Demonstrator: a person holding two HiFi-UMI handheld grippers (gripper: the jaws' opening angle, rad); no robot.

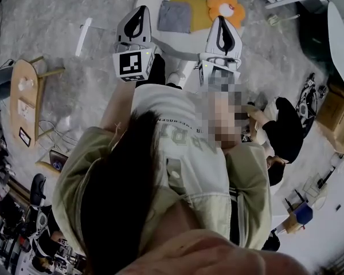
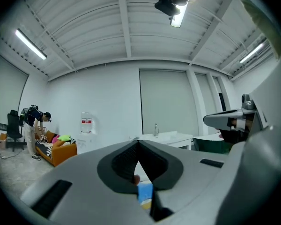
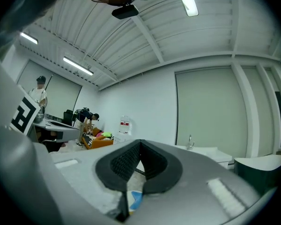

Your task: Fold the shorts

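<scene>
**Head view.** The left gripper [image 1: 139, 15] and the right gripper [image 1: 221, 26] are held side by side. The shorts [image 1: 175, 16], a grey folded square, appear between the two sets of jaws. They lie lower down on a patterned mat [image 1: 196, 10], and neither gripper touches them.

**Left gripper view.** The left gripper [image 2: 138, 144] has its jaws pressed together at the tips, with nothing pinched. A blue and yellow patch of the mat [image 2: 144, 191] shows through the gap below the tips. Beyond the jaws to the left stand a water dispenser [image 2: 86, 123] and an orange sofa [image 2: 58, 153]. The right gripper [image 2: 227, 121] sits level to the right.

**Right gripper view.** The right gripper [image 3: 140, 144] likewise has its jaws closed tip to tip and empty. The left gripper [image 3: 51, 128] lies to the left of the jaws. The shorts cannot be made out in either gripper view.
</scene>
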